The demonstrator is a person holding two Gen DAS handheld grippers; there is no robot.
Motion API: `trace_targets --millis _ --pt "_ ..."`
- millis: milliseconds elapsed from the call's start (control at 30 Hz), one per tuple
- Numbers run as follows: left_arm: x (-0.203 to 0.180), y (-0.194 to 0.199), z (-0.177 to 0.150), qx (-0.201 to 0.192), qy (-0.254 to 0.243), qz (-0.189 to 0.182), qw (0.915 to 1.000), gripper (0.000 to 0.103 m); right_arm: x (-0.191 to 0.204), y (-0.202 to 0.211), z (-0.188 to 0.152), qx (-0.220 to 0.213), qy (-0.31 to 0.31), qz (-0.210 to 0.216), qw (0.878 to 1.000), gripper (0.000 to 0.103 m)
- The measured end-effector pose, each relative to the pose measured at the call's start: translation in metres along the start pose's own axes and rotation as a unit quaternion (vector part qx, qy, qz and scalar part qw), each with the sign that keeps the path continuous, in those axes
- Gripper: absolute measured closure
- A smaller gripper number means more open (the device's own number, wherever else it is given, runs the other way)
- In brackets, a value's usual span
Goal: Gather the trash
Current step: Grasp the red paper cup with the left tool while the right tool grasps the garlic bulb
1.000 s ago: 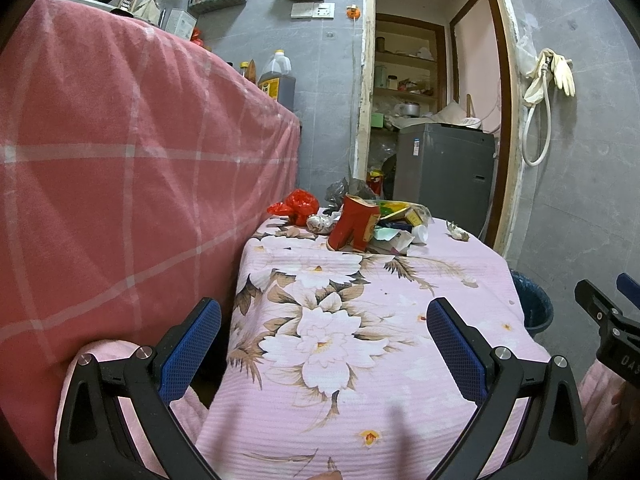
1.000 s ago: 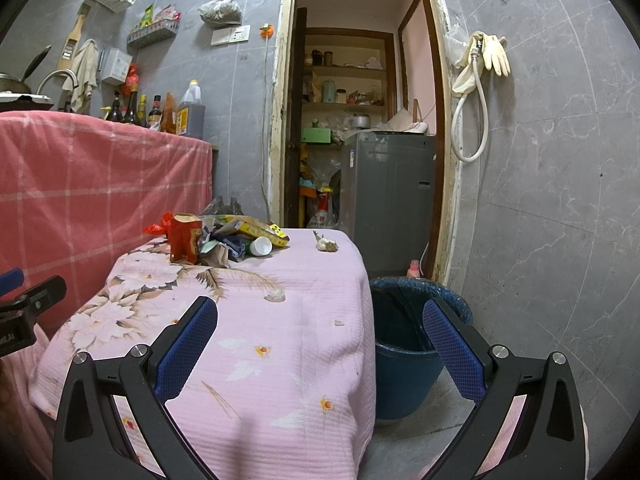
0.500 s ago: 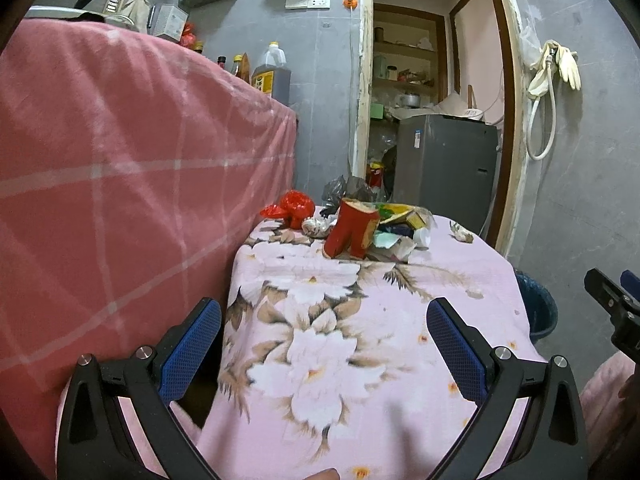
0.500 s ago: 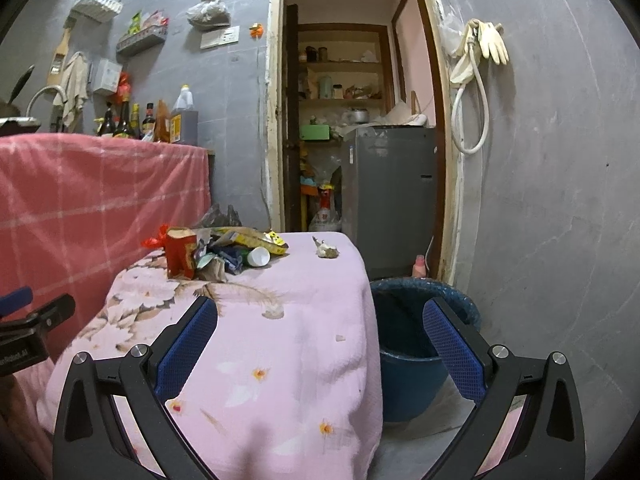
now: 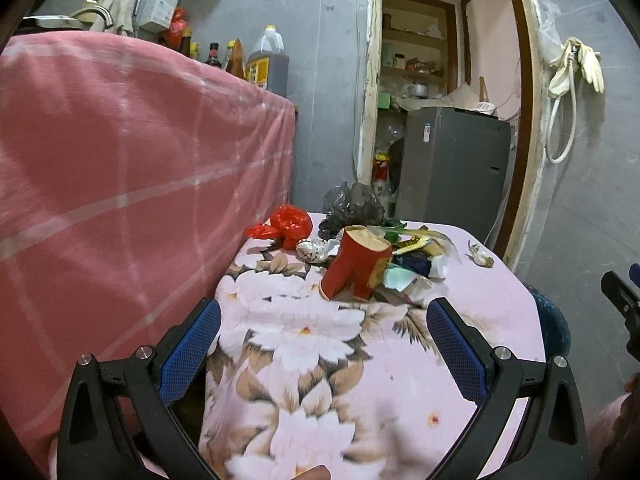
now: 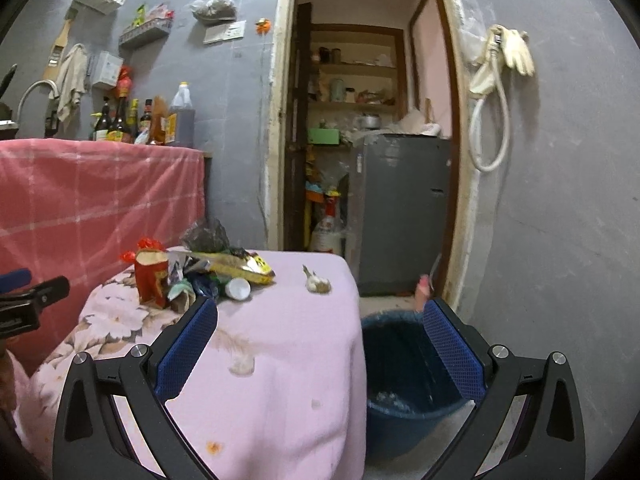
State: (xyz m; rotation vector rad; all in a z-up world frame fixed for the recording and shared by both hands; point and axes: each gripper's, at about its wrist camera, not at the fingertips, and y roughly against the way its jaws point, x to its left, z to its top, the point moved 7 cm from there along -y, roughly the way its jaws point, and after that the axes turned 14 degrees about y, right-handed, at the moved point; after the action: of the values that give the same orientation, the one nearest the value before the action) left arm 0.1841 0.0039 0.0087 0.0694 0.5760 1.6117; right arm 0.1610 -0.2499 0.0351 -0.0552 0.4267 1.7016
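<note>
Trash pile sits at the bench's far end, well ahead of the spread, empty left gripper; right gripper likewise spread. Blue bucket beside the bench holds little visible.

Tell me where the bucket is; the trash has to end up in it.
In the right wrist view the blue bucket stands on the floor just right of the table, before the doorway.
</note>
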Motion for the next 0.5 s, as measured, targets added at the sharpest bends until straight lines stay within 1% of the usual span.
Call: trace_targets --millis 100,200,300,500 --pt "0.001 -0.015 0.009 0.007 0.002 0.004 1.0000 0.002 -0.002 -0.015 0.008 -0.004 0.008 0.015 1.000 0.000" --pt "0.001 -0.034 0.014 0.022 0.006 0.004 0.9997 0.002 -0.003 -0.034 0.015 -0.002 0.018 0.024 1.000 0.000" --pt "-0.003 -0.054 0.017 0.039 0.009 0.001 0.9992 0.002 -0.006 -0.057 0.016 0.009 0.021 0.034 0.999 0.000" --pt "-0.011 -0.092 0.015 0.077 0.013 -0.010 0.9969 0.002 -0.011 -0.105 0.015 0.034 0.013 0.069 0.997 0.000"
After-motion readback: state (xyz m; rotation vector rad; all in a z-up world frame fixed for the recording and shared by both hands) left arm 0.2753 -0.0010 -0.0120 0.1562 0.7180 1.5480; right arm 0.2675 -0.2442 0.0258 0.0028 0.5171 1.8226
